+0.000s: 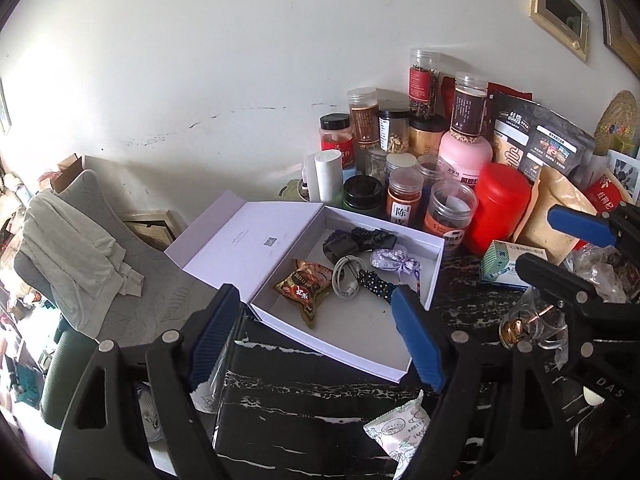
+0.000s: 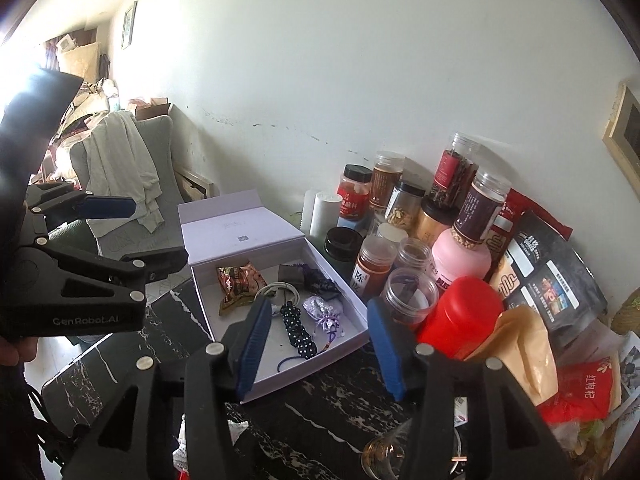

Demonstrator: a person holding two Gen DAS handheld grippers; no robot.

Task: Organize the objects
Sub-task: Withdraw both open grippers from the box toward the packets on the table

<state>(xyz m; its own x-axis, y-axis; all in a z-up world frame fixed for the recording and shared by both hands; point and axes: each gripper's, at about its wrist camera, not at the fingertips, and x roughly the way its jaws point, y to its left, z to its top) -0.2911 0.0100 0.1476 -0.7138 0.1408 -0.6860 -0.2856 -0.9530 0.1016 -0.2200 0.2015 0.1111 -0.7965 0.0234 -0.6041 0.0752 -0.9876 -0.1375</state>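
Across the far left, beyond the table edge, a grey chair (image 1: pixel 100 256) draped with a pale cloth (image 1: pixel 76 256) stands apart from the work. On the black marble table (image 1: pixel 304 408) sits the white box (image 1: pixel 356 344), its lid (image 1: pixel 244 236) thrown back toward the chair and its long axis running from near-right to far-left in the left wrist view. Inside lie, left to right, a snack packet (image 1: pixel 306 286), a coiled white cable (image 1: pixel 346 278), a dark beaded strap (image 2: pixel 298 332) and a lilac sachet (image 1: pixel 390 260), with a dark scrunchie (image 1: pixel 368 238) at the back wall.

The left gripper (image 1: pixel 316 340) hovers at the box's near-left corner, fingers spread wide and holding nothing. Just in front of it, outside the box on the marble, lies a white sachet packet (image 1: pixel 400 432), nearer this gripper than the other; its long axis looks roughly in line with the fingers, one end pointing toward the box. It is probably the next thing to be boxed.

The right gripper (image 2: pixel 316 344) is likewise spread and empty, poised over the box's near end above the strap, whose long axis runs roughly along the fingers. A small clear glass (image 1: pixel 536 324) stands just beneath it. Further right, jars (image 1: pixel 404 200), a pink bottle (image 1: pixel 466 156), a red canister (image 1: pixel 498 206) and pouches (image 1: pixel 544 148) crowd against the wall.
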